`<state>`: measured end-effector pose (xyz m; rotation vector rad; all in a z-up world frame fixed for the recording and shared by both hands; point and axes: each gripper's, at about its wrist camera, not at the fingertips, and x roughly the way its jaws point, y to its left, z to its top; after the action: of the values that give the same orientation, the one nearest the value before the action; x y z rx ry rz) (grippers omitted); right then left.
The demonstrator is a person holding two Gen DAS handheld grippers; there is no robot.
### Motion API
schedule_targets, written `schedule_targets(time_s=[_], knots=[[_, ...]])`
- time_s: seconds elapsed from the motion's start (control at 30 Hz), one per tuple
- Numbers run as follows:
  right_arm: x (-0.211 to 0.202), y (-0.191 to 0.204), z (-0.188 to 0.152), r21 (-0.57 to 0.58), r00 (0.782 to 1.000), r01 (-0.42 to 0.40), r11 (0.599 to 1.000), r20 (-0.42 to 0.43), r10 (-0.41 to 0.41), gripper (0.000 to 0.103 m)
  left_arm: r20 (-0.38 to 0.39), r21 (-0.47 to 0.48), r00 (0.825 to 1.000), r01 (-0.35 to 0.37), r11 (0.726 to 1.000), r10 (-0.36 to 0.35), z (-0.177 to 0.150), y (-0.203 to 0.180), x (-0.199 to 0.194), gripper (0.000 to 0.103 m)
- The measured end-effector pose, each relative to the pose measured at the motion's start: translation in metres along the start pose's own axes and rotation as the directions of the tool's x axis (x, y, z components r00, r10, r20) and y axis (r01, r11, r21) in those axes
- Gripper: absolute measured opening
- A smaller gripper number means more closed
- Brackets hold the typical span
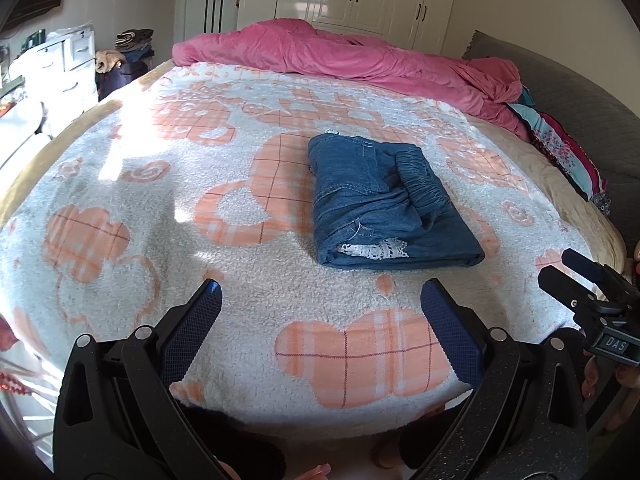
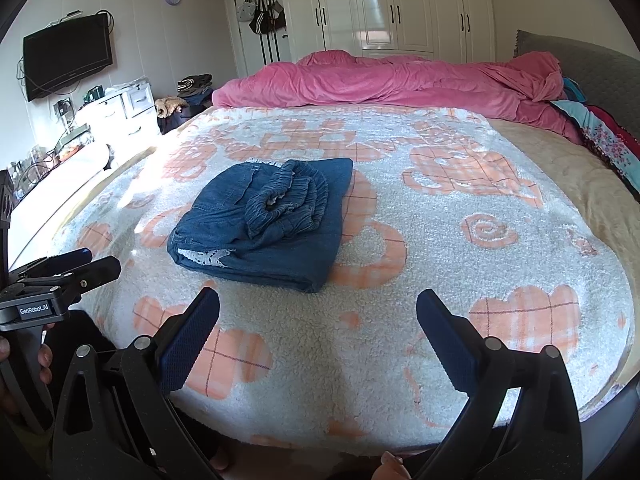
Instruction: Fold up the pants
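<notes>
- Left wrist view: the folded pants (image 1: 384, 196) lie as a compact blue denim bundle on the fleece blanket (image 1: 168, 184), roughly at the blanket's middle, with the elastic waistband on top and a strip of white lace showing at the near corner
- The left gripper (image 1: 320, 312) hangs over the blanket's near edge, on the viewer's side of the pants and well apart from them; its blue-padded fingers (image 1: 192, 332) stand wide apart with nothing between them
- Between the pants and the near edge lies a bare band of blanket; left of the pants a wide stretch runs to the blanket's side edge, partly sunlit
- Beyond the pants, a pink quilt (image 1: 340, 56) is bunched along the far edge; right of the pants, patterned bedding (image 1: 560, 148) lines the side
- The right gripper (image 1: 580, 280) shows at the right border, near the blanket's right edge and apart from the pants; this view does not tell how its fingers stand
- Right wrist view: the pants (image 2: 264, 220) sit left of the blanket's middle, square edges flat on the fleece blanket (image 2: 460, 248)
- The right gripper (image 2: 318, 312) hovers near the front edge, short of the pants and not touching them; its fingers (image 2: 188, 336) are spread wide and hold nothing
- Right of the pants, bare blanket reaches a beige sheet (image 2: 580, 184) at the side
- The left gripper (image 2: 80, 264) shows at the left border, beside the blanket's left edge, well left of the pants
- Far beyond the pants, the pink quilt (image 2: 380, 80) lies in front of a white wardrobe (image 2: 400, 4)
</notes>
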<state>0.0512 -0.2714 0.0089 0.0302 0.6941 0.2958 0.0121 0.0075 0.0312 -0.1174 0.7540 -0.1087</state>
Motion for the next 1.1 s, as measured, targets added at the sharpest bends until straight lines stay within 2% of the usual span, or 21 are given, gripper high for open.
schedule_targets(time_s=[1.1], knots=[[0.0089, -0.004, 0.0012, 0.005, 1.0, 0.019, 1.0, -0.016, -0.019, 0.098, -0.016, 0.007, 1.0, 0.01, 1.0, -0.01, 0.0021, 0.0012, 0.0048, 0.094]])
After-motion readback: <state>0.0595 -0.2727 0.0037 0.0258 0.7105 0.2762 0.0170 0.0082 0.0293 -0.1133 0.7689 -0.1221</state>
